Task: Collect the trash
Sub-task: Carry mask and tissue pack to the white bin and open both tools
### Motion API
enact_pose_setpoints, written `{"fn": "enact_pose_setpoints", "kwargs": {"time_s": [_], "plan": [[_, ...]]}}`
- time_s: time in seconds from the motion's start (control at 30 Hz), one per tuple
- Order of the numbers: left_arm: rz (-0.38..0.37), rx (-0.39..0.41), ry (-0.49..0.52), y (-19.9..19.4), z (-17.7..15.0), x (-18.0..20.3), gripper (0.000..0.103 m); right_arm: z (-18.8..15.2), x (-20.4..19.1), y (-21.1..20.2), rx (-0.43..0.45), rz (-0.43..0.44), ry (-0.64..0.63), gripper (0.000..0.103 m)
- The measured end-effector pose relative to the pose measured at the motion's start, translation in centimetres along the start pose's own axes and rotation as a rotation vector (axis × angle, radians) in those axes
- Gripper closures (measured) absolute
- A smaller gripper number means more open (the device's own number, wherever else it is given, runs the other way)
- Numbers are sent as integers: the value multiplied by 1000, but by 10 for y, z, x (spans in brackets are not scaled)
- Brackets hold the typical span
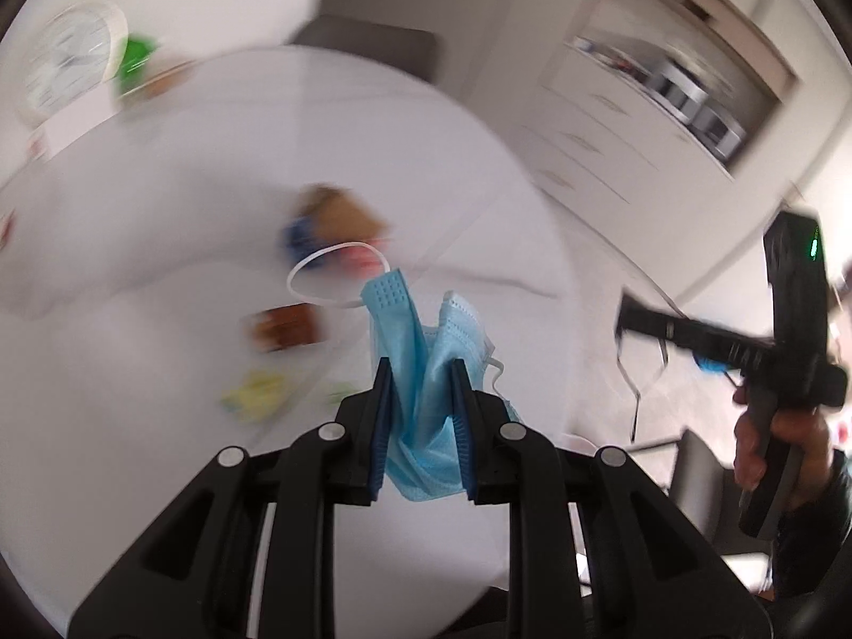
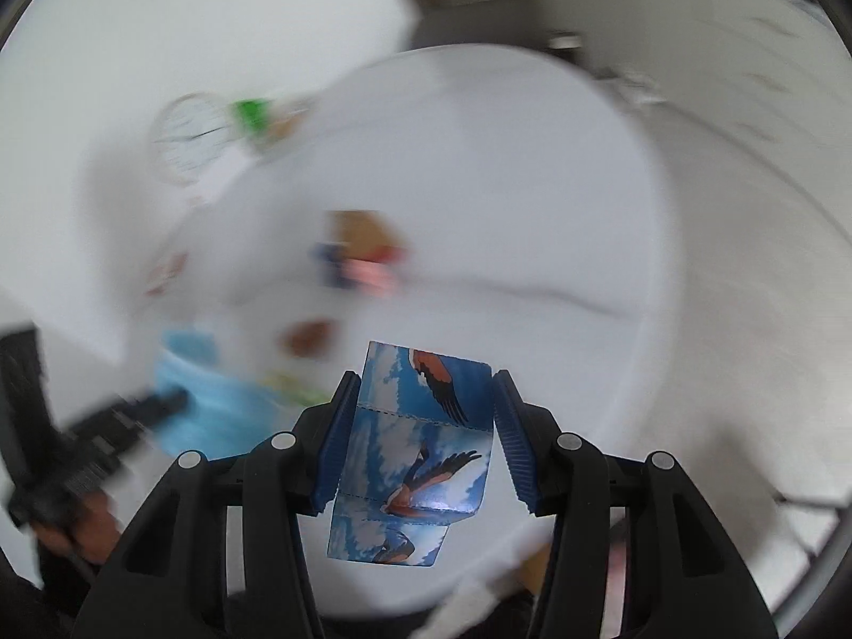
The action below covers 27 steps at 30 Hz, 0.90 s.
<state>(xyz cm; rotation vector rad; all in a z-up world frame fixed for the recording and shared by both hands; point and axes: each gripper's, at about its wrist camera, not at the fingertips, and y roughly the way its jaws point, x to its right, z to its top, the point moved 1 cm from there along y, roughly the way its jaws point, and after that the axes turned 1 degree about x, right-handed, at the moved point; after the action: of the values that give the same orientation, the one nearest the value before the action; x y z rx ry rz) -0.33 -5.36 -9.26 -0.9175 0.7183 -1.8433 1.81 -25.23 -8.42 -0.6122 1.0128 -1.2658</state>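
My left gripper (image 1: 420, 373) is shut on a crumpled blue face mask (image 1: 426, 351) and holds it above the round white table (image 1: 160, 452); the mask's white ear loop (image 1: 330, 277) sticks out ahead. My right gripper (image 2: 423, 388) is shut on a folded blue paper with eagle pictures (image 2: 420, 447), also above the table (image 2: 532, 213). The left gripper with the mask shows blurred at the left of the right wrist view (image 2: 160, 404). The right gripper shows at the right of the left wrist view (image 1: 639, 319). Both views are motion-blurred.
Small wrappers lie on the table: a brown and blue one (image 1: 330, 223), a brown one (image 1: 285, 325), a yellow one (image 1: 255, 394). A clock (image 1: 69, 64) and a green item (image 1: 136, 61) stand at the far side. White cabinets (image 1: 639, 122) are behind.
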Motion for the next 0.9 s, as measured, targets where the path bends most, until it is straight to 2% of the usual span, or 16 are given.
{"fn": "enact_pose_setpoints", "kwargs": {"time_s": [0.13,0.2,0.4,0.43,0.5,0.67,0.83,0.9], "plan": [[-92,-34,107,16,4,59,82,-58,73,-24,-19,-178,100,52],[-123,-55,161,23,3,85,82,-89,104,-25,-43,-232,158,52],[-208,-153,305,50,-8,157,82,-144,156,2,-105,-283,282,50],[-219,-168,325,55,-10,167,82,-149,160,6,-115,-283,297,48],[-231,-194,362,62,-16,185,82,-156,175,8,-128,-303,334,30],[-271,-278,442,90,-29,226,82,-161,201,-24,-64,-321,405,14],[-297,-352,528,115,-47,262,82,-163,216,-68,-1,-390,421,12],[-314,-378,554,121,-55,274,81,-163,220,-81,21,-421,433,6]]}}
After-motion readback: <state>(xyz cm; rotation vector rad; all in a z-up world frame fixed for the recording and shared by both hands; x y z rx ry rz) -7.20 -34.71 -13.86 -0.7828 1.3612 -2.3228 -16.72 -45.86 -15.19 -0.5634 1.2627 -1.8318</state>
